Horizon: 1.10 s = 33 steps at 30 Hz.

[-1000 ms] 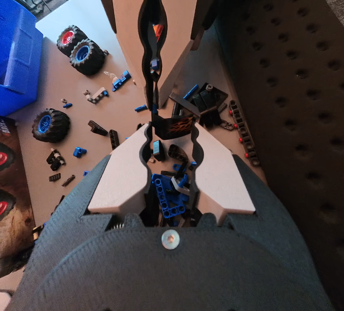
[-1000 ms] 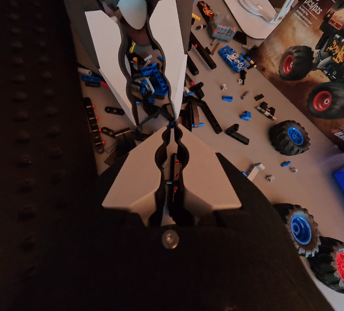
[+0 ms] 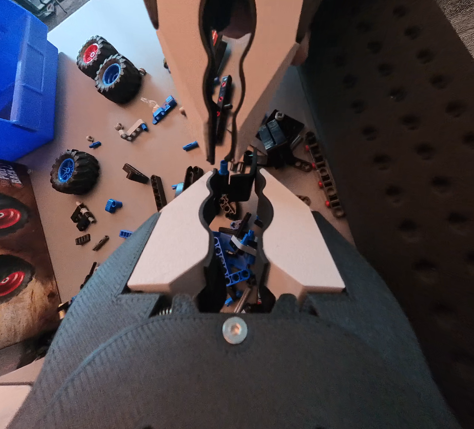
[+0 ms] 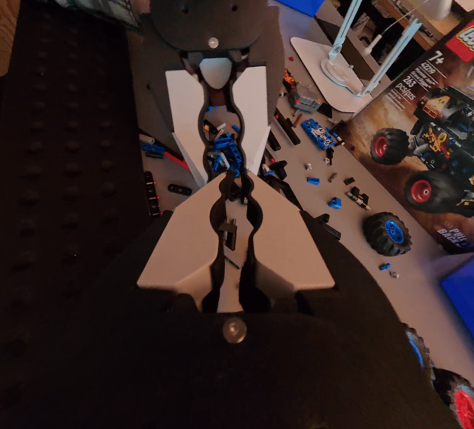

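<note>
My left gripper (image 3: 233,175) is shut on a black panel piece (image 3: 239,186) with a blue pin (image 3: 223,168) sticking out of its top. My right gripper (image 3: 221,157) comes down from above, tip to tip with the left, its fingertips just over the blue pin. It holds a short black beam with red pins (image 3: 222,101) lengthwise between its fingers. In the right wrist view, my right gripper (image 4: 235,178) meets the left gripper (image 4: 227,173) above the table. The black beam (image 4: 229,233) shows in the right gripper's gap.
Loose blue and black parts (image 3: 230,257) lie under the grippers. Toy wheels (image 3: 75,171) (image 3: 110,73), a blue bin (image 3: 23,78) and the set's box (image 4: 423,160) stand around. A black studded mat (image 3: 397,134) borders one side, with a long black beam (image 3: 323,173) beside it. A white lamp base (image 4: 331,78) sits behind. The grippers are tip to tip, or close to it.
Both grippers have lifted a little off the table. The left's held panel has turned so its blue pin points at the right gripper. The right's jaws stand slightly wider and its beam has turned.
</note>
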Motion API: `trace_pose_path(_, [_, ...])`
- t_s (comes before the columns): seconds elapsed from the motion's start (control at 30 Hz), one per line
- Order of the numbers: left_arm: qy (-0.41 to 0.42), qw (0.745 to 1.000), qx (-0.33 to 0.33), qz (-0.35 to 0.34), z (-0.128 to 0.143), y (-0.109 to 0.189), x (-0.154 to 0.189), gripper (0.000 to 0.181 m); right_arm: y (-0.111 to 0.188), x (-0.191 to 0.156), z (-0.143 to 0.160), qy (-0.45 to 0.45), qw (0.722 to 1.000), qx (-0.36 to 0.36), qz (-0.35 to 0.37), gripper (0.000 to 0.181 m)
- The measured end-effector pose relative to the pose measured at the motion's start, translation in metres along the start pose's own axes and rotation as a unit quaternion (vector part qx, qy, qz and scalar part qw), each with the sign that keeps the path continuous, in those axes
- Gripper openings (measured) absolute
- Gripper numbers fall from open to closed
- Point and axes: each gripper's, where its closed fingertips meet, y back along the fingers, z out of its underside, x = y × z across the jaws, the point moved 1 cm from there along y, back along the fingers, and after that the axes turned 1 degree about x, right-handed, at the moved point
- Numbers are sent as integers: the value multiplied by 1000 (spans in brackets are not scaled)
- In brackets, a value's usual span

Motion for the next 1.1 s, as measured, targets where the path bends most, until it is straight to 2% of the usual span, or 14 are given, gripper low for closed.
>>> trace_pose_path(0.17, [-1, 1000, -2, 5, -1, -1, 3, 25, -4, -6, 2, 34, 999, -23, -6, 8])
trace_pose_path(0.37, [-7, 1000, -16, 1, 3, -3, 3, 24, -9, -8, 5, 25, 999, -44, -4, 7])
trace_pose_path(0.47, [-3, 1000, -7, 2, 0, -2, 3, 24, -6, -10, 3, 7, 999, -40, -17, 17])
trace_pose_path(0.67, [-11, 1000, -17, -1, 1, -3, 4, 23, -9, -7, 3, 17, 999, -47, 0, 3])
trace_pose_path(0.9, [-7, 1000, -9, 8, -1, -4, 7, 19, -13, -14, 0, 19, 999, -39, -6, 0])
trace_pose_path(0.93, [-10, 1000, -9, 10, -1, -4, 7, 6, -14, -15, -2, 16, 999, -34, -7, 0])
trace_pose_path(1.1, [-2, 1000, -13, 14, 0, -3, 8, 4, -12, -15, -2, 11, 999, -29, -14, 0])
